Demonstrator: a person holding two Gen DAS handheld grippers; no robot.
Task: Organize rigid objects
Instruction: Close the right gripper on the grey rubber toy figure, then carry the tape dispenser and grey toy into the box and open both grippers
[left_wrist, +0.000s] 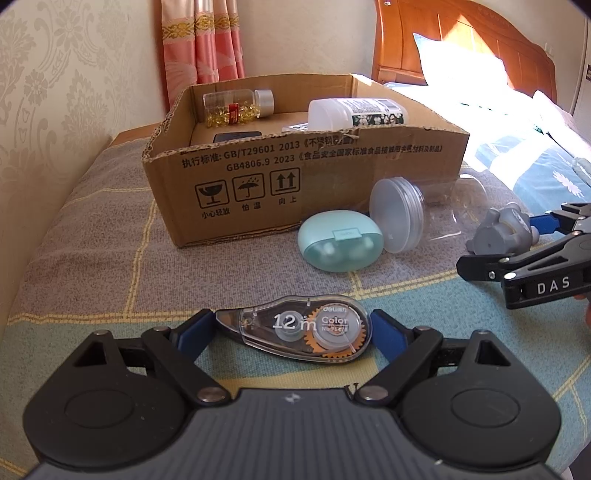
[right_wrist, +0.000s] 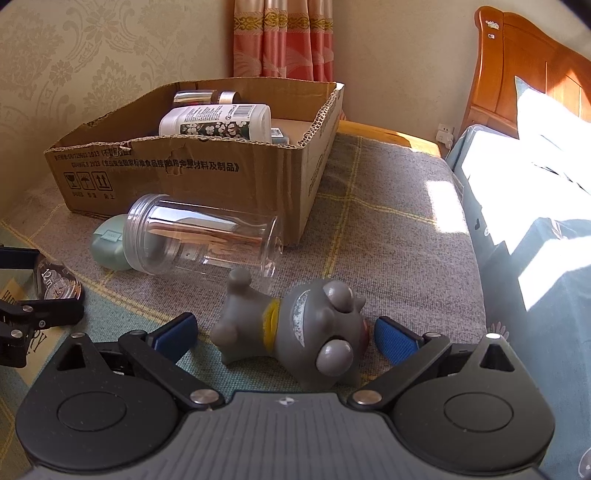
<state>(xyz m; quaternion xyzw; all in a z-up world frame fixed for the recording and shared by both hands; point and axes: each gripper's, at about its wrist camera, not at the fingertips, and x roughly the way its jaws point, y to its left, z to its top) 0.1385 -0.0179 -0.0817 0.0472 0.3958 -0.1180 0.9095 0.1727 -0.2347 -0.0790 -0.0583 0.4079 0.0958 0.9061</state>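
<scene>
My left gripper (left_wrist: 291, 328) is shut on a clear correction tape dispenser (left_wrist: 295, 328), its blue pads touching both ends; the tape also shows in the right wrist view (right_wrist: 55, 282). My right gripper (right_wrist: 284, 334) is open around a grey toy figure (right_wrist: 299, 328) lying on the blanket, pads apart from it; the toy also shows in the left wrist view (left_wrist: 498, 230). A cardboard box (left_wrist: 295, 173) holds a capsule bottle (left_wrist: 236, 103) and a white bottle (left_wrist: 354, 110). A mint earbud case (left_wrist: 340, 240) and a clear jar (right_wrist: 199, 232) lie in front of the box.
The objects lie on a checked grey blanket (right_wrist: 388, 229) over a low surface. A bed with blue bedding (right_wrist: 535, 221) and a wooden headboard (right_wrist: 517, 74) is on the right. A wall and pink curtain (left_wrist: 203, 40) stand behind the box.
</scene>
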